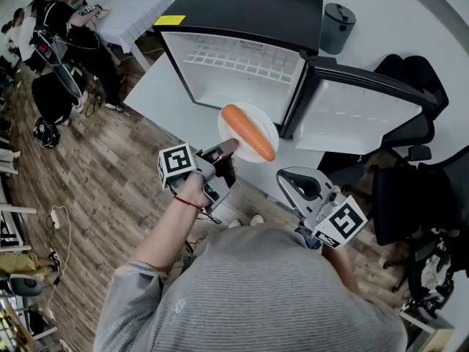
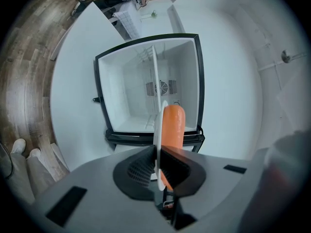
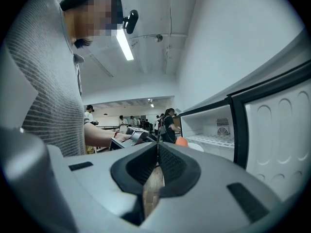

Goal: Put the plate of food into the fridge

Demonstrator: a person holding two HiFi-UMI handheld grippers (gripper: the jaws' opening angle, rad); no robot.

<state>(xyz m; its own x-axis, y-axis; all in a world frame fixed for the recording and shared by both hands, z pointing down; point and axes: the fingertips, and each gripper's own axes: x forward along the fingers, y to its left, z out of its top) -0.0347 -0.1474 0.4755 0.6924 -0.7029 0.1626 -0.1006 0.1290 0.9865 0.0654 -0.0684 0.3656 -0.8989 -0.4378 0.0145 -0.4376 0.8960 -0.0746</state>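
Plate of food (image 1: 261,118) juts out ahead of the left tongs (image 1: 229,147), which are clamped on its near rim only. The open fridge (image 1: 242,68) stands straight beyond their tips, and the plate is not yet inside. With so thin a hold the plate could pivot or slip from the grip. Any tilt would likely send the long orange piece, seemingly a carrot (image 1: 248,132), rolling off. Its far edge might also clip the fridge's lower frame or the wire shelf (image 1: 238,56). Right tongs (image 1: 297,184), off to the right beside the swung-open door (image 1: 366,116), are closed on nothing. The plate looks small, white, round and smooth, with the carrot lying loose across it.
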